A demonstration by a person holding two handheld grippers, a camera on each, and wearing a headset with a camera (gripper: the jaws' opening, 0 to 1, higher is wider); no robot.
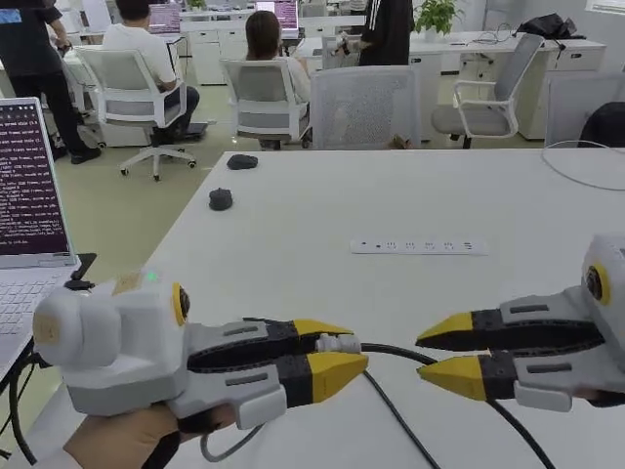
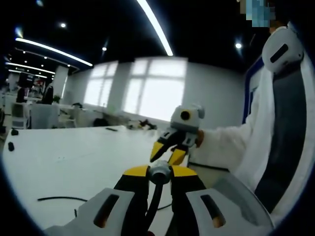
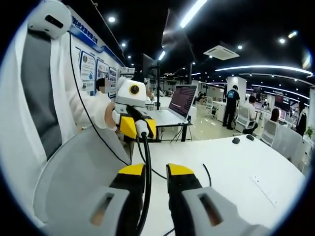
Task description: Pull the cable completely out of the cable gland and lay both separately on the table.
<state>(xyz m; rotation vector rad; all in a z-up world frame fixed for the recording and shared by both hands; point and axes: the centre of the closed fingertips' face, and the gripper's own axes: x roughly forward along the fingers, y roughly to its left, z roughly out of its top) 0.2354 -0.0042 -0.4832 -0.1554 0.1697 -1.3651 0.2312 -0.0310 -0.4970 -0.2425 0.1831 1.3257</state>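
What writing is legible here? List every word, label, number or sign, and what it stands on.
Nothing is legible.
Laptop screen: lines of pale text, too small to read.
Power strip: small marks, too small to read.
Wall posters: print blurred.

This is an open-plan office: rows of white desks with monitors, people seated on swivel chairs, a laptop showing terminal text beside the broad white tabletop, a potted plant, and ceiling strip lights.
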